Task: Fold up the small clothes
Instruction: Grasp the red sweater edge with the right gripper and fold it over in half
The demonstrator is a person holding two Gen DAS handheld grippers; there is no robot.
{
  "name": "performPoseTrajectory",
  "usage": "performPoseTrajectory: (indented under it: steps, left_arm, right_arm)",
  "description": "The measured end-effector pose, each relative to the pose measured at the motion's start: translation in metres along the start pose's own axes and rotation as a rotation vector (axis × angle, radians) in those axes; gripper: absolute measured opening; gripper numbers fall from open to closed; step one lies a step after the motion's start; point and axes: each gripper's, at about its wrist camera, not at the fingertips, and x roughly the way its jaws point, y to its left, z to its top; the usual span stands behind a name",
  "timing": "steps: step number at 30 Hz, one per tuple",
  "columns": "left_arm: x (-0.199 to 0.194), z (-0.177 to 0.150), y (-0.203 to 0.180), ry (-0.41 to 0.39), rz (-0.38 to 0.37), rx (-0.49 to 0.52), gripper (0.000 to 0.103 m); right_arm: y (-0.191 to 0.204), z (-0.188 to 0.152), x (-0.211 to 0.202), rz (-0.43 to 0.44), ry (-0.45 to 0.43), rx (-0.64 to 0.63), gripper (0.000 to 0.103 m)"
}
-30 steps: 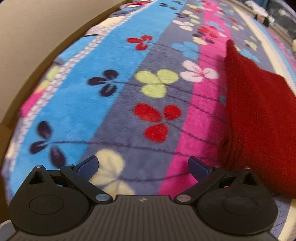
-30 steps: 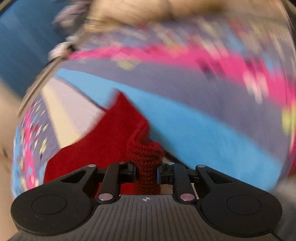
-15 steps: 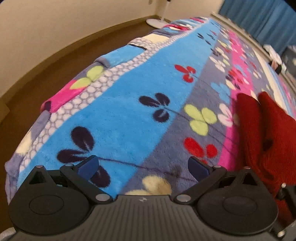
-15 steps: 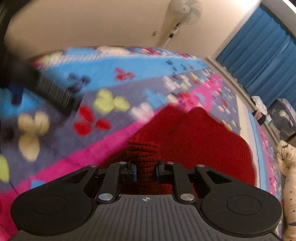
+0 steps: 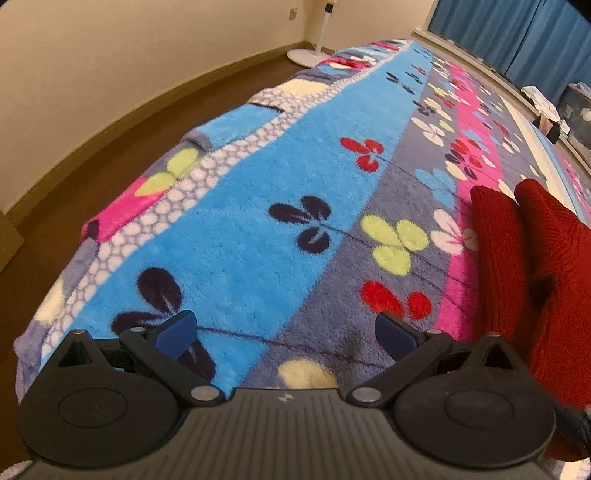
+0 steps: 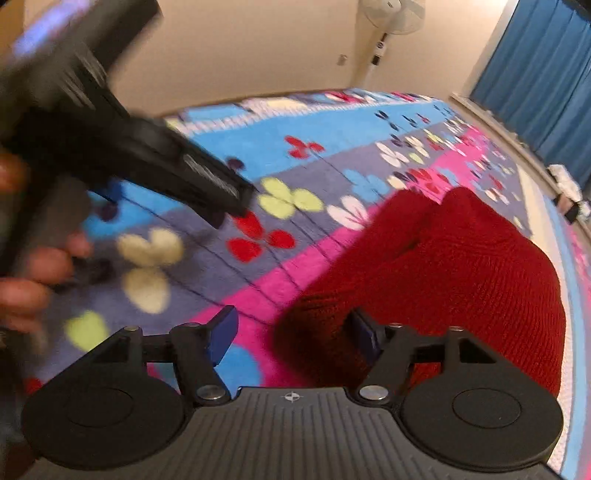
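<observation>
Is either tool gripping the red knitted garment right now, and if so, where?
Neither. The right tool has just been opening; the red knitted garment's edge lies between its jaws, unpinched. The left tool is open over the flowered fleece blanket.

Cream walls point(image 5: 110, 55), brown floor point(image 5: 92, 155), blue curtains point(image 6: 546, 74), fan point(image 6: 391, 14)

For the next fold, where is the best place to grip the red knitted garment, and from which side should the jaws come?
Probably the near edge of the red knitted garment, where it lies thick on the blanket just ahead of the right gripper. Come from above and from the near side, one jaw on each side of that edge. The jaws have just been opening and press on nothing. The left gripper is open beside it.
</observation>
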Motion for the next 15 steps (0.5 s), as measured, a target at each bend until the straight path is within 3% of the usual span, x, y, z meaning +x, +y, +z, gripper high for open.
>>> performPoseTrajectory:
  steps: [2, 6, 8, 15]
  left_arm:
    - [-0.007, -0.001, -0.003, -0.015, 0.005, 0.016, 0.103]
    - [-0.037, -0.006, -0.009, -0.031, 0.021, 0.037, 0.103]
    - [-0.062, -0.013, -0.009, -0.028, -0.007, 0.039, 0.103]
    - [-0.151, -0.059, -0.011, -0.035, -0.066, 0.105, 0.103]
  right_arm:
    - [-0.004, 0.002, -0.034, 0.118, 0.013, 0.075, 0.060]
    - [0.001, -0.008, -0.119, -0.020, -0.092, 0.076, 0.064]
    - [0.002, -0.021, -0.154, -0.071, -0.125, 0.110, 0.067]
    - [0.022, -0.071, -0.236, -0.148, -0.175, 0.227, 0.075]
